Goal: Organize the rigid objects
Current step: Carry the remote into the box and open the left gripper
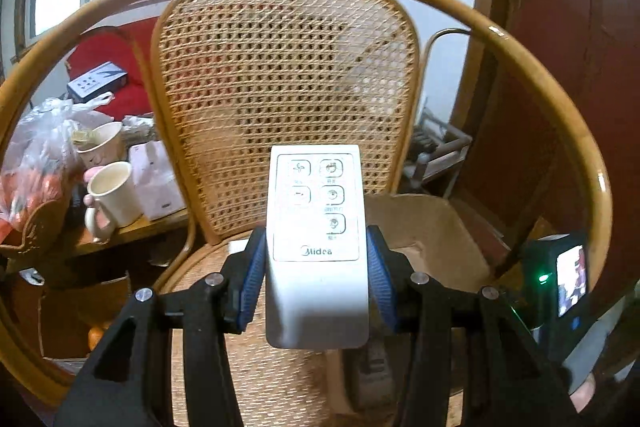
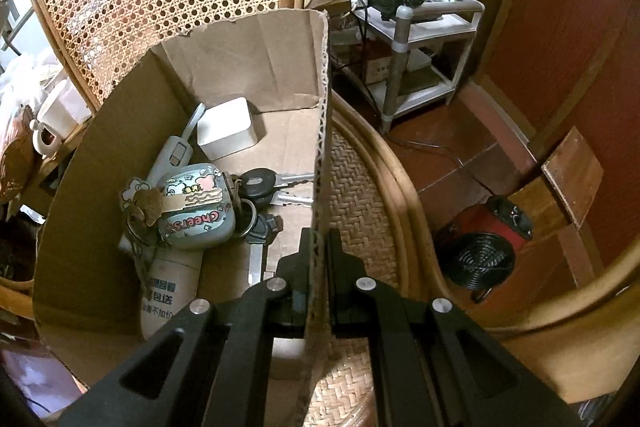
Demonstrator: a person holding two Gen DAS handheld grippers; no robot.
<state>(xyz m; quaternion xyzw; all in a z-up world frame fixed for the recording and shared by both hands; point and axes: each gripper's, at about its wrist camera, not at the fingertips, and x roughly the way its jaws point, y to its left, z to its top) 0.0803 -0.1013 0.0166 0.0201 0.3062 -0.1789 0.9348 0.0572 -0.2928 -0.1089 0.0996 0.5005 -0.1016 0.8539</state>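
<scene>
My left gripper (image 1: 317,247) is shut on a white Midea remote control (image 1: 316,227) and holds it upright above the rattan chair seat (image 1: 264,367), in front of the woven backrest. My right gripper (image 2: 318,239) is shut on the right wall of an open cardboard box (image 2: 324,131) that stands on the chair seat. Inside the box lie a white square case (image 2: 227,127), a grey pouch printed "Cheers" (image 2: 196,209), a bunch of keys (image 2: 264,187) and a white tube (image 2: 170,291). The box also shows in the left wrist view (image 1: 432,227), right of the remote.
A side table at the left holds cream mugs (image 1: 114,193), a bag of oranges (image 1: 36,163) and a white box. A white shelf unit with cables (image 2: 416,39) and a red heater (image 2: 488,239) stand on the floor right of the chair. A dark red door lies beyond.
</scene>
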